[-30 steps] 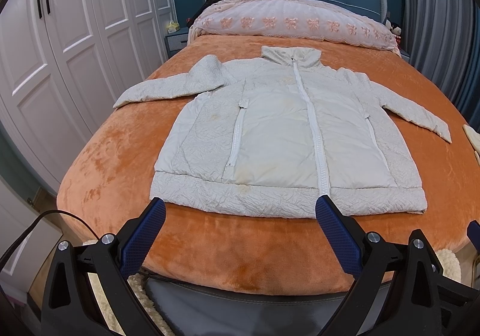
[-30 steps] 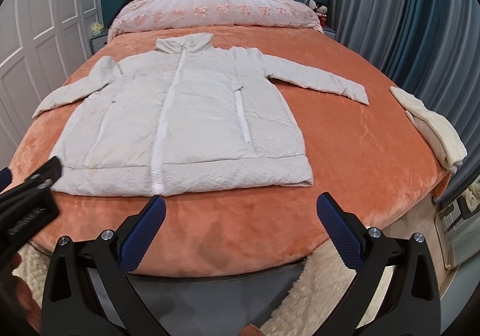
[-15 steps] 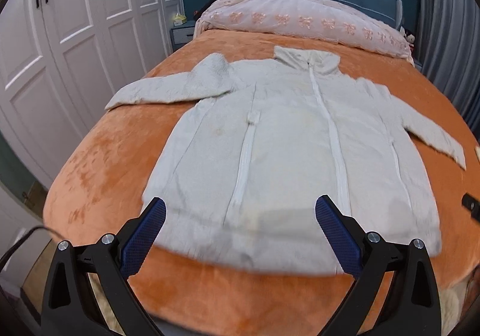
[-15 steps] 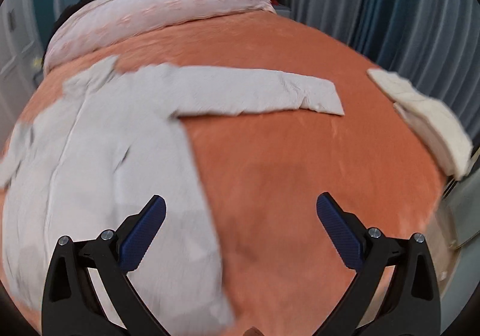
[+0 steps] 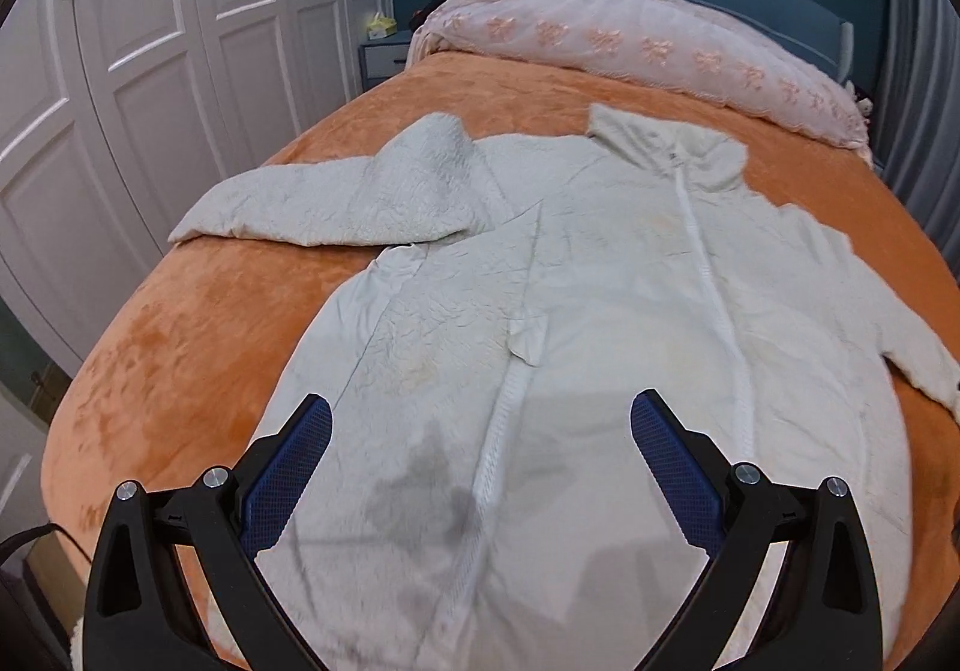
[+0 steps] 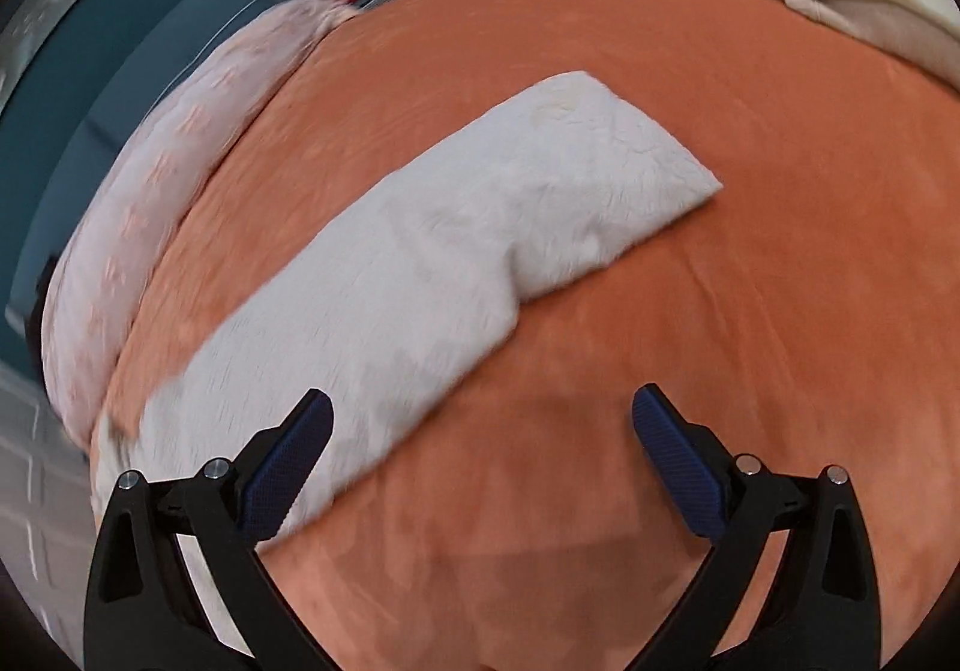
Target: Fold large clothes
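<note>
Tongs both gape — left tongs (image 5: 480,431) moved over jacket (image 5: 600,311), right tongs (image 6: 480,425) neared its sleeve (image 6: 480,251).

No legible text, label, brand, number or sign is appearing in either wrist view; no surface on the bed or around it is showing readable writing.

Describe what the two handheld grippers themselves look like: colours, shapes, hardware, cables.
The left gripper and right gripper look identical: matte black, angular plastic linkage arms with triangular cut-outs, round silver screws at the joints, and two splayed fingers faced with dark blue cross-hatched pads. A black cable curves in at the left view's lower edge. No markings visible.
</note>
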`<state>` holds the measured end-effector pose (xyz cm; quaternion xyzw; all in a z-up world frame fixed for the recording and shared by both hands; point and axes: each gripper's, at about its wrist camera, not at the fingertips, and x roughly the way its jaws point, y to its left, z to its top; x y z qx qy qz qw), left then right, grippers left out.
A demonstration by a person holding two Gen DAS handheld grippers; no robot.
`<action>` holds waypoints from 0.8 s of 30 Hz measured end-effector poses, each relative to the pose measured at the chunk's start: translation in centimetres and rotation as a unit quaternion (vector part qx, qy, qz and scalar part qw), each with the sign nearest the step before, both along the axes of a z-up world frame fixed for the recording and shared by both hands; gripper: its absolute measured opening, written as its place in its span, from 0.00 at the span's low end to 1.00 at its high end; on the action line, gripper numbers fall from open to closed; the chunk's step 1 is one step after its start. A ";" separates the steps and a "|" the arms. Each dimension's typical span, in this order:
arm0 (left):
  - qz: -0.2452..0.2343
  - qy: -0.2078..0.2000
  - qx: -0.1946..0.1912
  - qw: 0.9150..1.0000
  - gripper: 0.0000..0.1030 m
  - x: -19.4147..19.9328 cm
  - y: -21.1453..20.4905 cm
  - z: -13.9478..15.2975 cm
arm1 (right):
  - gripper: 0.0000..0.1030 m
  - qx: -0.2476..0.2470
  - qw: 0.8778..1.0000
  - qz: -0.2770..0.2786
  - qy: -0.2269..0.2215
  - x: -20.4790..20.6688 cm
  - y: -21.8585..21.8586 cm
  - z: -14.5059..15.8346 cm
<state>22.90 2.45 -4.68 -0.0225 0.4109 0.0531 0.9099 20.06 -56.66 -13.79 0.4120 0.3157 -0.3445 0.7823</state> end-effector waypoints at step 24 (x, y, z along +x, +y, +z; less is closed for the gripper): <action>0.052 0.017 -0.012 0.998 0.95 4.3 3.6 -4.3 | 0.13 -0.129 0.815 0.537 -0.175 19.8 40.7 14.0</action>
